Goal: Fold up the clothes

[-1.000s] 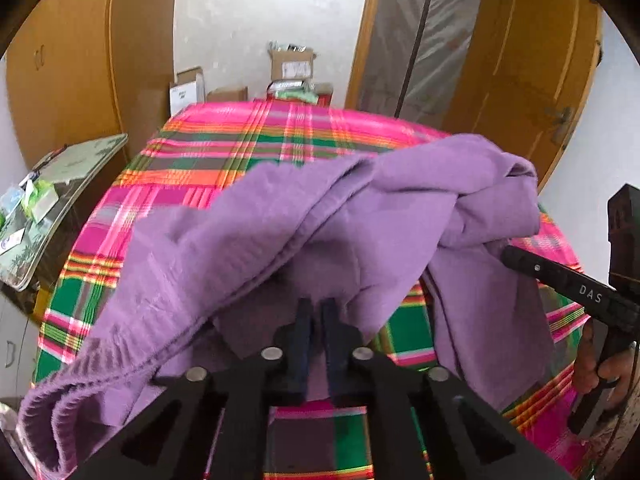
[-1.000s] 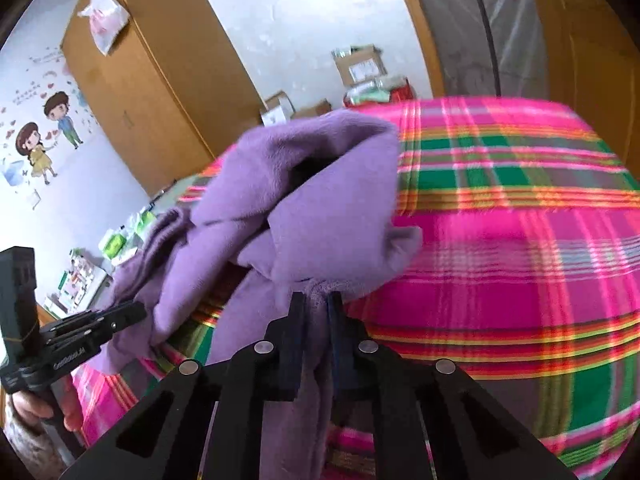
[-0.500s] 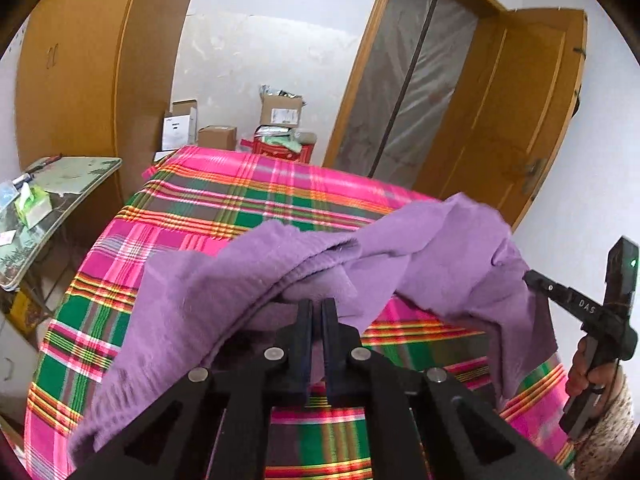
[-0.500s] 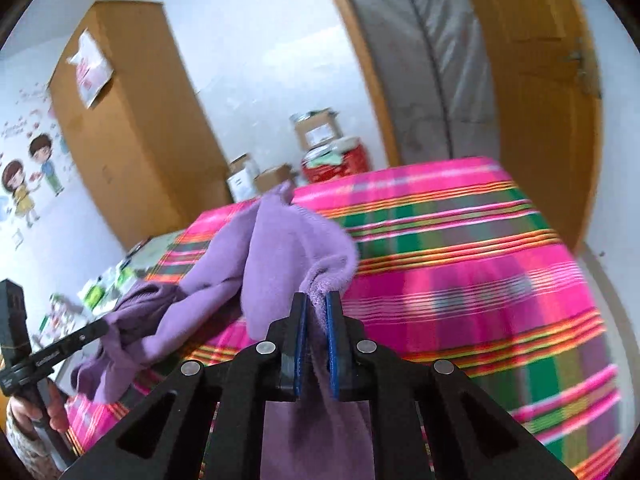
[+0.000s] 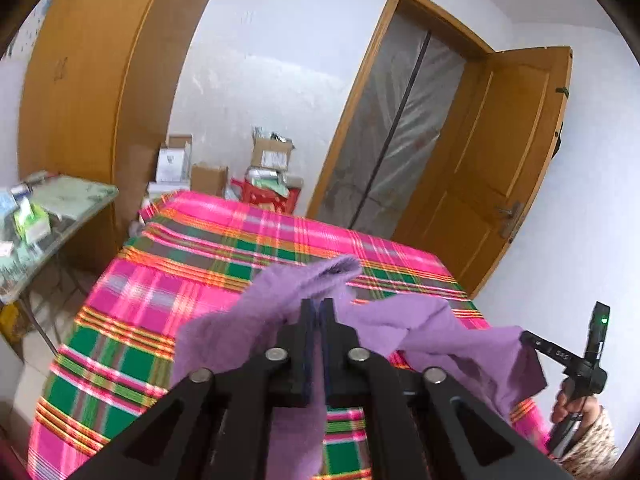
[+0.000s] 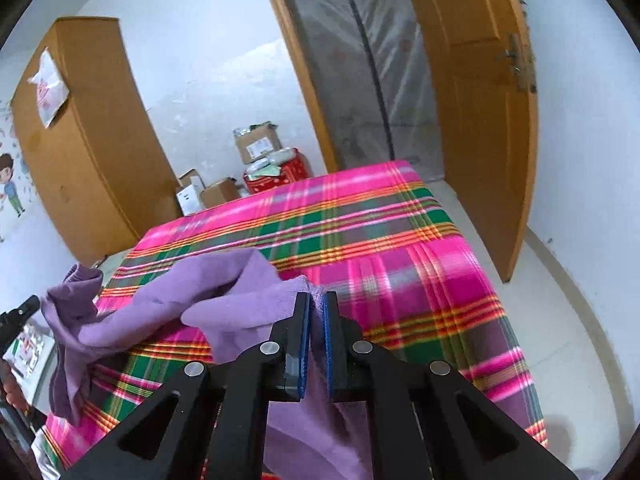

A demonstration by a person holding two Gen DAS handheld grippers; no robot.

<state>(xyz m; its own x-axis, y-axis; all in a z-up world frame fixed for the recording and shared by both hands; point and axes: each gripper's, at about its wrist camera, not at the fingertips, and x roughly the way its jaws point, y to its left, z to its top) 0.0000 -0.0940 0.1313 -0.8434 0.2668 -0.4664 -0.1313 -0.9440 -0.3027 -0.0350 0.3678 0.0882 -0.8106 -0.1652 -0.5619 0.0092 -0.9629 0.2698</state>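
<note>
purple garment [image 5: 452,332] pinched in both jaws; only the right view shows wall cartoons [image 6: 10,192].

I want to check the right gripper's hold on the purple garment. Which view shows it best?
The right wrist view: the right gripper is shut on the purple garment. The left wrist view shows it small, at the frame's right edge.

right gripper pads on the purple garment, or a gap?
Touching. Right wrist view: the right gripper has purple garment fabric pinched between its blue pads.

Cardboard boxes [image 5: 269,155] sit beside the open wooden door [image 5: 484,168].
</note>
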